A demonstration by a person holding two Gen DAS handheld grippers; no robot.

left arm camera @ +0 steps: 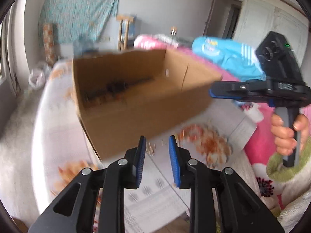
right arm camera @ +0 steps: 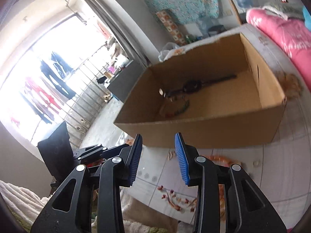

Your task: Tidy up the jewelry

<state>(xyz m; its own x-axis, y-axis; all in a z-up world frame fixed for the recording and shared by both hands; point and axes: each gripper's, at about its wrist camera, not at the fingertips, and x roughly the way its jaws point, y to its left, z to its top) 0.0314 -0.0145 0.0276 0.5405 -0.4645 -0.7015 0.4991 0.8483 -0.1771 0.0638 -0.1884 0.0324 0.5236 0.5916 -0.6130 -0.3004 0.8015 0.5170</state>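
Note:
An open cardboard box (left arm camera: 147,104) (right arm camera: 213,130) stands on a floral bedsheet (left arm camera: 204,141). On the box floor lie a dark necklace (right arm camera: 194,86) and a green beaded chain (right arm camera: 182,108); in the left wrist view they are a dark blur (left arm camera: 116,86). My left gripper (left arm camera: 157,141) is open in front of the box's near corner, with nothing between its blue pads. My right gripper (right arm camera: 158,137) is open too and empty, just short of the box's near wall. In the left wrist view it shows side-on (left arm camera: 212,93), held by a hand (left arm camera: 283,134). Small pale pieces (right arm camera: 171,154) lie on the sheet.
Pink bedding (right arm camera: 281,33) and a blue garment (left arm camera: 229,56) are piled behind the box. A bright window with hanging clothes (right arm camera: 48,89) is to the left. A fleecy white blanket (right arm camera: 19,198) covers the near edge. The left gripper's body (right arm camera: 87,152) sits close beside my right fingers.

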